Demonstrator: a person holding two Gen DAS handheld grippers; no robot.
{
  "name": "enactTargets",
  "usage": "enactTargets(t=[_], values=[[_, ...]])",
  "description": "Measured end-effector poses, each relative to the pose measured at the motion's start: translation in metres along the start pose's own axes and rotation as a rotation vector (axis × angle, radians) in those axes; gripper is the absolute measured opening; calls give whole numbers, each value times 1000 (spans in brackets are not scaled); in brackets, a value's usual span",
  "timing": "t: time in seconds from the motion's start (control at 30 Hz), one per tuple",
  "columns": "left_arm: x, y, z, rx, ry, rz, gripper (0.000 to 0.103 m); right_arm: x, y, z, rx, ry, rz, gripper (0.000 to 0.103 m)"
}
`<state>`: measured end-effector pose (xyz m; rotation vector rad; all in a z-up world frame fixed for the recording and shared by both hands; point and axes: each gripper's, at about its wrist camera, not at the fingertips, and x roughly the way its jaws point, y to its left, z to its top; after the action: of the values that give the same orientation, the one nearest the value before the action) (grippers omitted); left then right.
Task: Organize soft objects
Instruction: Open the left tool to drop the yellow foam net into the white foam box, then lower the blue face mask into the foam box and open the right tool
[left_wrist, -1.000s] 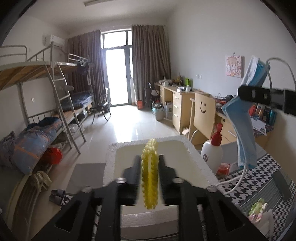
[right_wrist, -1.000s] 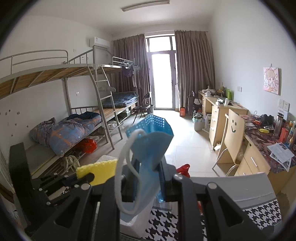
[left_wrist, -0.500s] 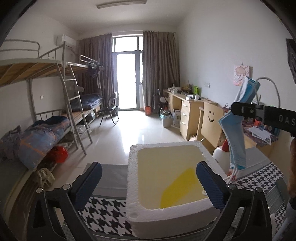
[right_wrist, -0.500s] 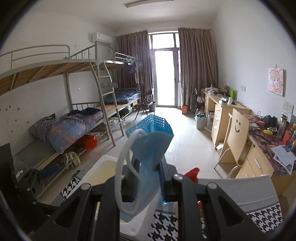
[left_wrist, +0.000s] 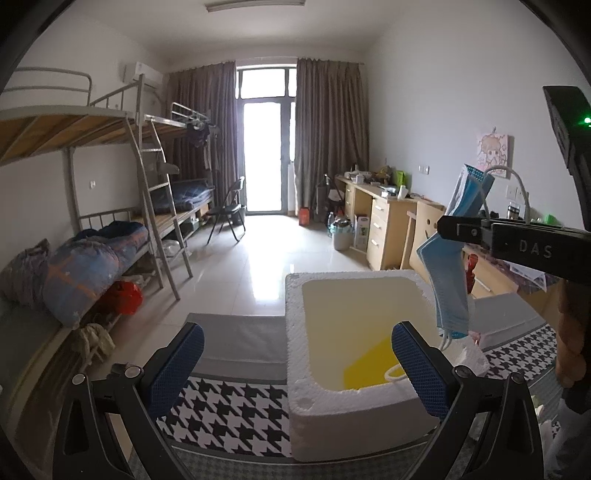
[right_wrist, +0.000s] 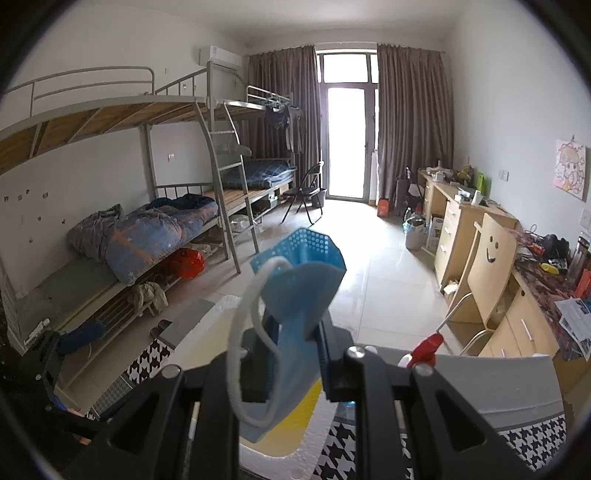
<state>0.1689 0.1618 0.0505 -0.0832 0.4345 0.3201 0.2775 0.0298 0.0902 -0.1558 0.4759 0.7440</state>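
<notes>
One mask (right_wrist: 295, 317), one sponge (left_wrist: 369, 365)

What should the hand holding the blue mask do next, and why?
Probably carry the blue mask a little further over the white foam box and let go. The right gripper is shut on it, it hangs at the box's edge, and the yellow sponge already lies inside.

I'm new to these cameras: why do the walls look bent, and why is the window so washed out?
Left wrist view: a fisheye lens bows the walls and bunk bed and leaves dark corners; the balcony door is blown out by daylight, which glares off the floor tiles. Right wrist view: same curving and bright door; the blue face mask in the right claw is close and slightly soft.
</notes>
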Motion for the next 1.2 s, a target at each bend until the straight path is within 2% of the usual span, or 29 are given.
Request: enactTargets(t=[0.33,0.47,0.63,0.83,0.87,0.93,1.1,1.2], values=[[-1,0,-10,7,23,61,102,22,6,1,-16,58,16,23],[-8,4,-12,-7,9,-5,102,30,10,1,-30,78,21,23],[-15,4,-12,-5,-23,39,102,38,14,-3,-43,105,31,24],[-9,6,-16,-17,-3,43,102,50,16,-11,-53,165,45,24],[-9,6,-17,-12,1,45,102,52,17,-12,-58,176,49,26],[-8,6,-17,-16,8,37,102,56,19,-15,-68,199,55,41],[-5,7,-18,-23,14,24,102,61,21,-19,-81,241,72,62],[-4,8,-19,-25,18,24,102,59,25,-21,-97,247,80,63]])
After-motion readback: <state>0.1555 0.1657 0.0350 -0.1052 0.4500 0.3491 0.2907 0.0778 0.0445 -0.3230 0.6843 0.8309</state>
